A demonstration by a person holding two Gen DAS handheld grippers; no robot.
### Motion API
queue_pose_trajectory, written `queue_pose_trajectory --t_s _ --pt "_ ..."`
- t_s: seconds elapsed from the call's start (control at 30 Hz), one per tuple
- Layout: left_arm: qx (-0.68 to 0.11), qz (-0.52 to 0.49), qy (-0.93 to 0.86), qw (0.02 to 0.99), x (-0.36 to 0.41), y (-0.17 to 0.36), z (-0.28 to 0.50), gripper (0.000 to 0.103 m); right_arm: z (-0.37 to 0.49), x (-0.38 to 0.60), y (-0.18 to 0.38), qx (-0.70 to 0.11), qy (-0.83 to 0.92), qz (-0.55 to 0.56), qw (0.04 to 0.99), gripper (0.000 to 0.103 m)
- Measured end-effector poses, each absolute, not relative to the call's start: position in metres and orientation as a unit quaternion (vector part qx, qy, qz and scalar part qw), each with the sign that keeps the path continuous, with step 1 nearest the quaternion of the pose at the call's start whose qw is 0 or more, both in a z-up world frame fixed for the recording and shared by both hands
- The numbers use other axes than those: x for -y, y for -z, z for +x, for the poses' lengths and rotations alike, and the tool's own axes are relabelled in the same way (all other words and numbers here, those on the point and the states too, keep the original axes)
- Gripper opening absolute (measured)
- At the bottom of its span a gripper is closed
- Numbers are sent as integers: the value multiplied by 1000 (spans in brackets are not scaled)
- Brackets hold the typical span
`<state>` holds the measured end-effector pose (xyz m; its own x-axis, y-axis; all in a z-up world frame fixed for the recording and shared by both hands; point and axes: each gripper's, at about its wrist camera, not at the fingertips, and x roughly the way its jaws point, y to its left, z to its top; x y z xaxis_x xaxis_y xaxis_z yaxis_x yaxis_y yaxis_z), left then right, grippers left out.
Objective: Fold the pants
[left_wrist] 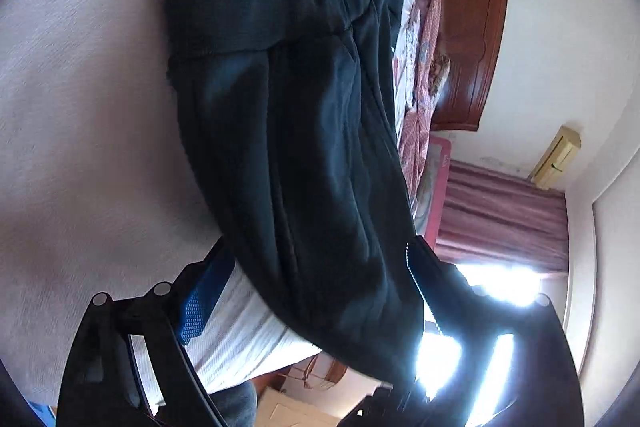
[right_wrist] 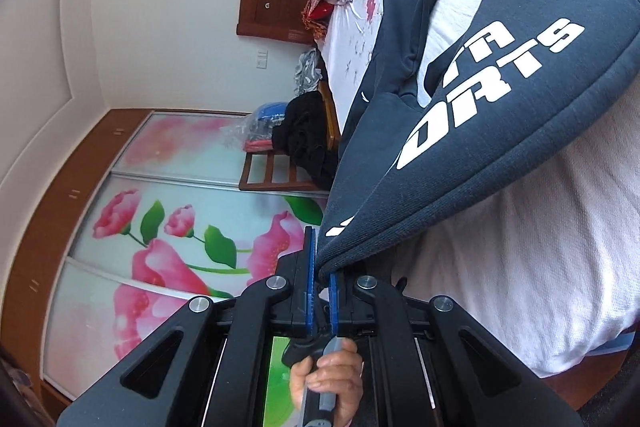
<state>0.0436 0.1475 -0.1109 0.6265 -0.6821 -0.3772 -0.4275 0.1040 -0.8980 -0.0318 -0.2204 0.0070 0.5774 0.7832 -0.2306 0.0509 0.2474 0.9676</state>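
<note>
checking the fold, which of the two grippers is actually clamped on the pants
The right gripper: its blue pads pinch the edge of the dark pants. The left gripper stands wide open, pants lying loose between its fingers.

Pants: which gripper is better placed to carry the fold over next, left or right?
Right, probably. The right gripper is shut on the pants at a lifted edge, while the left gripper stands open with cloth merely lying between its fingers.

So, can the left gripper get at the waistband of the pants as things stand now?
Probably yes. The left gripper is open, and the pants lie on the bed right ahead of it; nothing stands between it and the waistband at their far end.
</note>
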Motion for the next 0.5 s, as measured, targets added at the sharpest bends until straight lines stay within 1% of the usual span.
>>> queue_pose_trajectory --t_s 0.03,0.07,0.13,0.17,0.2,0.3,0.5 --pt "-407 -663 91 622 -155 111 51 85 -33 222 -6 -377 -262 552 696 5" --pt "-395 -661 84 632 -160 109 53 80 -33 220 -6 -378 -259 550 698 5" --pt "-388 -650 63 650 -179 104 61 32 -35 223 -2 -381 -255 547 700 5" --pt "-390 -640 60 660 -188 102 68 19 -36 224 1 -385 -253 545 701 5" --pt "-396 -616 53 678 -197 96 70 9 -37 224 4 -391 -251 539 702 5" --pt "-387 -595 45 703 -218 80 61 7 -41 220 22 -418 -245 528 697 5" --pt "-367 -578 56 727 -248 46 32 7 -60 216 52 -457 -241 522 679 5"
